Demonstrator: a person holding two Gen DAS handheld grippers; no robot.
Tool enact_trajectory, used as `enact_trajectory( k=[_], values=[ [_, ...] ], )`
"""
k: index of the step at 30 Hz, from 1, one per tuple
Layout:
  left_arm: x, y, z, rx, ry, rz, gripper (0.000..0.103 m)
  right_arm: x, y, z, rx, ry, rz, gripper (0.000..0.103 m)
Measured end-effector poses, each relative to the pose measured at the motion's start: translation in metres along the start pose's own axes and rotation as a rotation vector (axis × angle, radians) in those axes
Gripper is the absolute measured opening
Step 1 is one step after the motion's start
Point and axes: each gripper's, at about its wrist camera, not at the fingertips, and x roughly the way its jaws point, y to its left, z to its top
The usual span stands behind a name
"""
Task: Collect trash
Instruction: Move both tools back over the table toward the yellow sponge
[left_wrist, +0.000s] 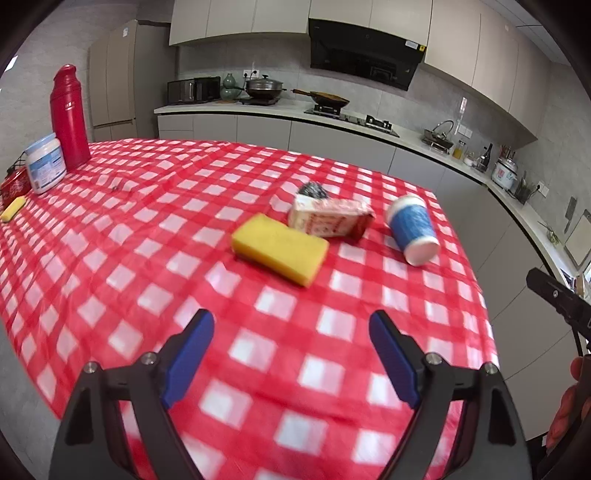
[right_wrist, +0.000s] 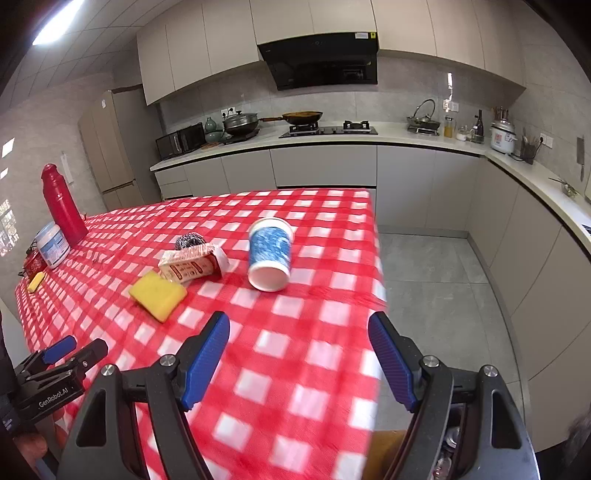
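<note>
While both the left gripper and right gripper hovered spread and empty, nothing looked collected: paper cup, crushed carton beside it.

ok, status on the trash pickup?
Both hand-held grippers open, empty: left, right. Blue-and-white paper cup tipped over on checked tablecloth, untouched. Path to it unobstructed.

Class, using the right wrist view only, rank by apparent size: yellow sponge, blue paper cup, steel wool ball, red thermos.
1. red thermos, tallest though farthest.
2. blue paper cup, lying tipped.
3. yellow sponge, close to the cup; nearness makes this unsure.
4. steel wool ball, partly hidden behind the carton.
</note>
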Motion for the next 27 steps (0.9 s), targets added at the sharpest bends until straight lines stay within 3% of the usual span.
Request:
enact_trajectory(
  k=[13,20,24,27],
  values=[
    [0.077,0.015,0.057,0.089,0.064,-0.055,0.087,0.084,0.026,0.034,0.036,0.051,-0.042,0.079],
    [0.112,0.018,0.048,0.085,0.156,-0.072,0.087,0.107,0.031,0.027,0.041,0.093,-0.048,0.079],
    [0.116,0.014,0.043,0.095,0.165,-0.081,0.088,0.113,0.031,0.022,0.044,0.104,-0.052,0.079],
    [0.116,0.008,0.038,0.118,0.16,-0.08,0.095,0.114,0.028,0.02,0.05,0.107,-0.058,0.079]
  ],
)
